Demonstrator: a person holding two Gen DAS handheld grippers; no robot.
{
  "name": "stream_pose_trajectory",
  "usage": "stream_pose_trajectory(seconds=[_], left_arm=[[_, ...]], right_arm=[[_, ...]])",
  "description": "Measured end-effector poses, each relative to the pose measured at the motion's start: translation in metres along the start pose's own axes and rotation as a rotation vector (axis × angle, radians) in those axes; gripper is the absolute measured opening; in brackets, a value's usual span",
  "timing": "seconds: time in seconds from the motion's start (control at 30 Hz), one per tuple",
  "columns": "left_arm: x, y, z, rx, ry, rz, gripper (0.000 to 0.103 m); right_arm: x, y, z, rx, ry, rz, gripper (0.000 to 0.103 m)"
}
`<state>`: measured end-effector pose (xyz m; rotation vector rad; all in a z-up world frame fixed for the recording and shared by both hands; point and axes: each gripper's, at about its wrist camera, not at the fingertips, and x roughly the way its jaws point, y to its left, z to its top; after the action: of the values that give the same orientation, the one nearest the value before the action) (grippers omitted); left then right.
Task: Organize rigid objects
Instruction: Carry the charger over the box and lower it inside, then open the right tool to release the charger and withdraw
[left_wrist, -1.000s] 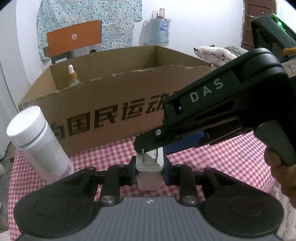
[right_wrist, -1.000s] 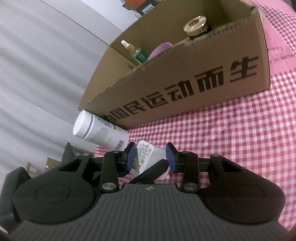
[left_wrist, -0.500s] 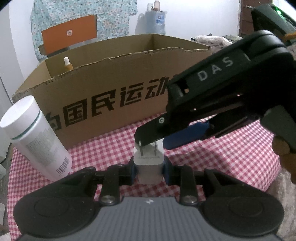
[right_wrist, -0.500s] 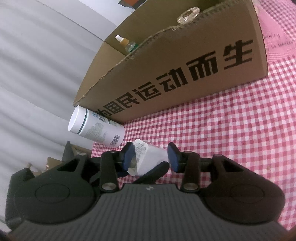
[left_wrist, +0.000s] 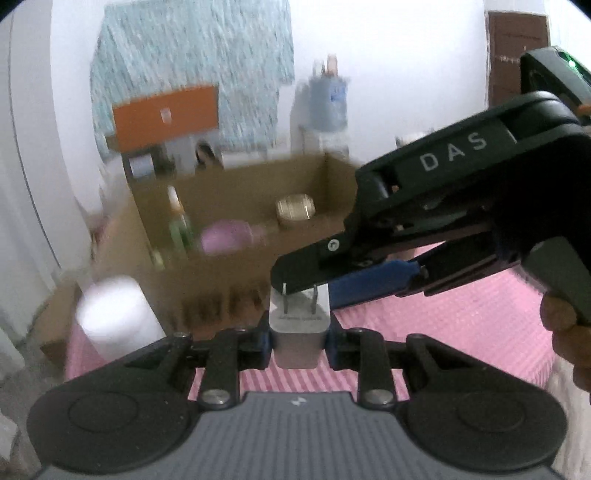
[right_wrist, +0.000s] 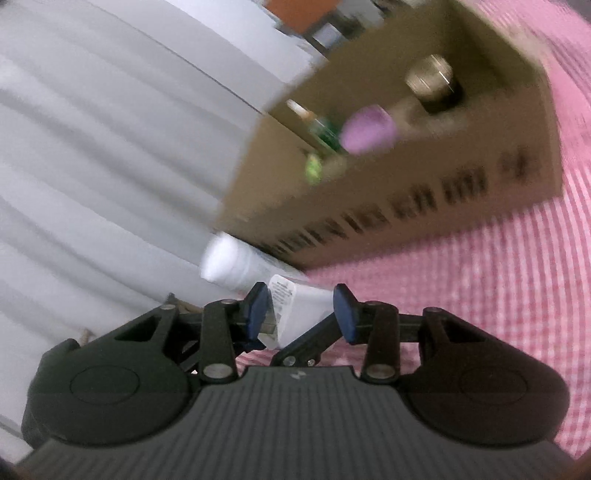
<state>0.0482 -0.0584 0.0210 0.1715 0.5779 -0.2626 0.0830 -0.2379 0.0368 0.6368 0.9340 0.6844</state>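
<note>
A white plug adapter (left_wrist: 299, 334) with two metal prongs sits between the pads of my left gripper (left_wrist: 297, 345), which is shut on it. My right gripper (left_wrist: 321, 275) reaches in from the right and brackets the adapter's prong end. In the right wrist view the adapter (right_wrist: 301, 308) lies tilted between the blue pads of the right gripper (right_wrist: 301, 314), and both pads touch it. Behind stands the open cardboard box (left_wrist: 221, 284), holding a pink item (left_wrist: 225, 240), a gold lid (left_wrist: 295, 208) and a dropper bottle (left_wrist: 177, 221). Both views are motion-blurred.
A white bottle (left_wrist: 114, 321) stands at the box's left front corner on the red-checked tablecloth (left_wrist: 443, 325). A person's hand (left_wrist: 565, 332) grips the right gripper's handle. An orange chair and a water jug stand behind the box by the wall.
Both grippers have risen together with the adapter between them. The box front has dropped lower in view, so its inside now shows.
</note>
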Motion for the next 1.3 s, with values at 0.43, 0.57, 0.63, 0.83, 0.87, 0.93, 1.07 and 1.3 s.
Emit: stream_pose_trajectory(seconds=[0.43,0.57,0.63,0.83,0.87,0.93,1.07,1.3], left_arm=[[0.052,0.039,0.101,-0.12,0.068,-0.018,0.028],[0.093,0.054,0.101,-0.183,0.196,-0.032,0.028],[0.112,0.058,0.097,-0.212,0.26,-0.039,0.028],[0.149,0.061,0.086,-0.253,0.385,-0.056,0.028],[0.152,0.061,0.086,-0.257,0.394,-0.055,0.028],[0.156,0.06,0.085,-0.255,0.406,-0.053,0.028],[0.165,0.058,0.088,-0.265,0.432,-0.05,0.028],[0.169,0.051,0.089,-0.265,0.431,-0.045,0.029]], right_arm=[[0.004,0.041,0.117,-0.146,-0.057,0.033,0.041],[0.035,0.015,0.144,-0.08,0.028,0.012,0.04],[0.05,0.002,0.15,-0.049,0.072,-0.003,0.04],[0.09,-0.027,0.158,-0.013,0.181,-0.062,0.041],[0.094,-0.031,0.158,-0.009,0.196,-0.071,0.041],[0.101,-0.036,0.158,-0.016,0.22,-0.089,0.041],[0.114,-0.042,0.158,-0.046,0.267,-0.132,0.043],[0.115,-0.052,0.157,-0.047,0.28,-0.14,0.046]])
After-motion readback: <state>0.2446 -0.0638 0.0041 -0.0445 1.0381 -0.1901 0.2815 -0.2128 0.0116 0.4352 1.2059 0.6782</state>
